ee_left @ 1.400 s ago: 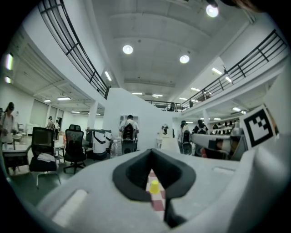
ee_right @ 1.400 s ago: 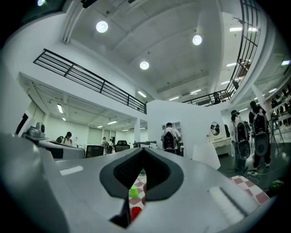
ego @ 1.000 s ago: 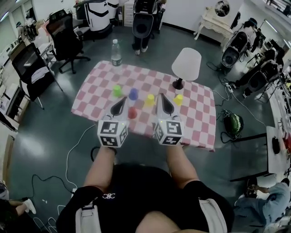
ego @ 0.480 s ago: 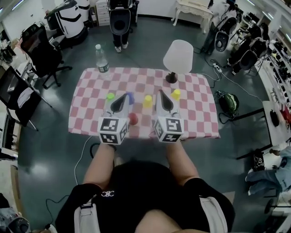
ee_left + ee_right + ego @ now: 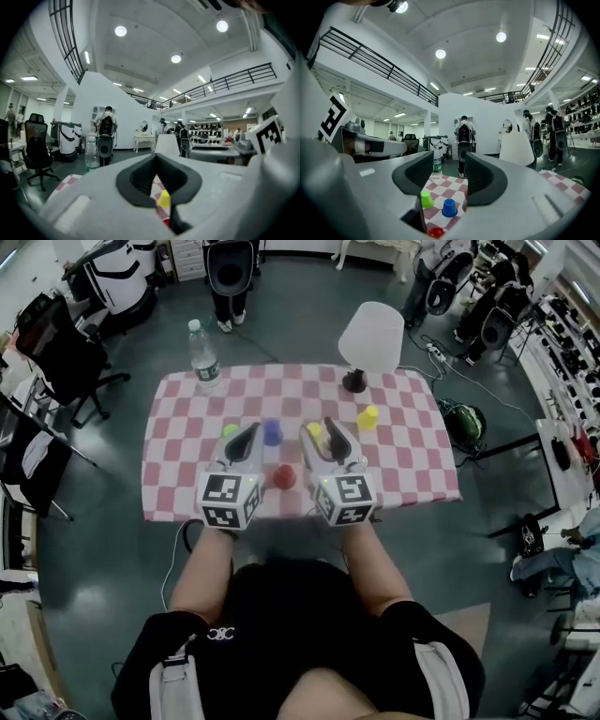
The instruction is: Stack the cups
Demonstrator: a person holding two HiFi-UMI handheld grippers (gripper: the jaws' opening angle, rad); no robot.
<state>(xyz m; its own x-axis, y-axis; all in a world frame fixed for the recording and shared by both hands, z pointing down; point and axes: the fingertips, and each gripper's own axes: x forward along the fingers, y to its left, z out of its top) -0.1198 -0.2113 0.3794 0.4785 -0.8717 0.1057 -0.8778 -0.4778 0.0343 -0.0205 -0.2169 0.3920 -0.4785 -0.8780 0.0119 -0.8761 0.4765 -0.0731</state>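
five cups (image 5: 284, 476), one water bottle (image 5: 202, 357), one lamp (image 5: 370, 334), one checked table (image 5: 183, 474)

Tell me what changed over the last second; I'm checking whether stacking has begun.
The left tool and right tool advanced past the red cup; the right tool's jaws have just been opening, nothing between them. The left tool stays shut; no cup moved.

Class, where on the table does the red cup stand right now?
In the head view, the red cup stands near the front edge of the checked table, between the left gripper and the right gripper, nearer the person than the blue cup.
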